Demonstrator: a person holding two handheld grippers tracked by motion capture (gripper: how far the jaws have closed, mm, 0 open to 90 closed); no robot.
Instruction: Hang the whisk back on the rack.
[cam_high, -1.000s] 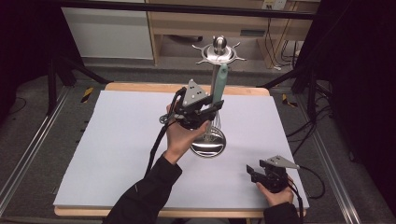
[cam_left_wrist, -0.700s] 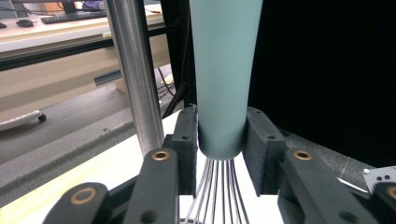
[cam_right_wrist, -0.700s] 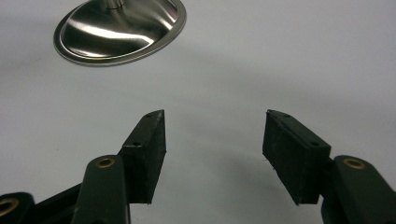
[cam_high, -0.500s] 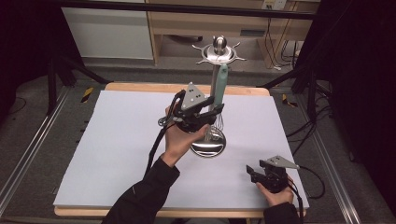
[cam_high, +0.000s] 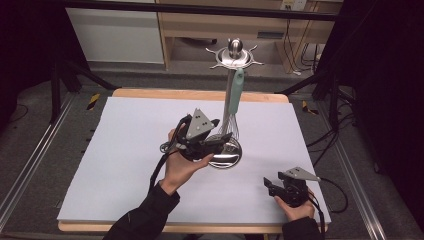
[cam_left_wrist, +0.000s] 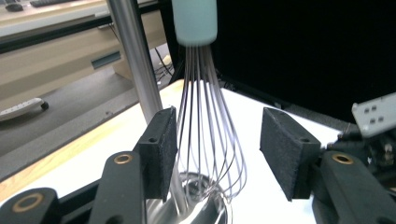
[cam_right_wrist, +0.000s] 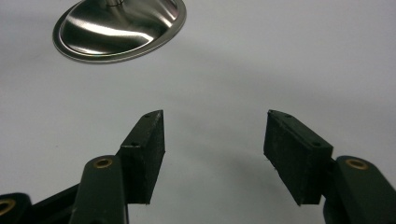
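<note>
A whisk with a mint-green handle (cam_high: 236, 92) hangs from the hook crown of a steel utensil stand (cam_high: 235, 55). Its wire loops (cam_left_wrist: 205, 140) reach down over the stand's round base (cam_high: 227, 156). My left gripper (cam_high: 220, 139) is open, and its jaws straddle the whisk wires beside the pole (cam_left_wrist: 135, 60). In the left gripper view the left pad (cam_left_wrist: 159, 149) is close against the wires and the right pad (cam_left_wrist: 285, 158) stands well off. My right gripper (cam_high: 269, 186) is open and holds nothing, low over the white table near the front right. The base (cam_right_wrist: 119, 28) lies ahead of it.
The white table top (cam_high: 125, 150) has a wooden rim and metal rails on both sides. A shelf unit and cables stand beyond the far edge. Black cables trail from both grippers toward the front edge.
My left gripper has dropped lower and come nearer the front, from the whisk's handle level to its wires. The right gripper has stayed put.
</note>
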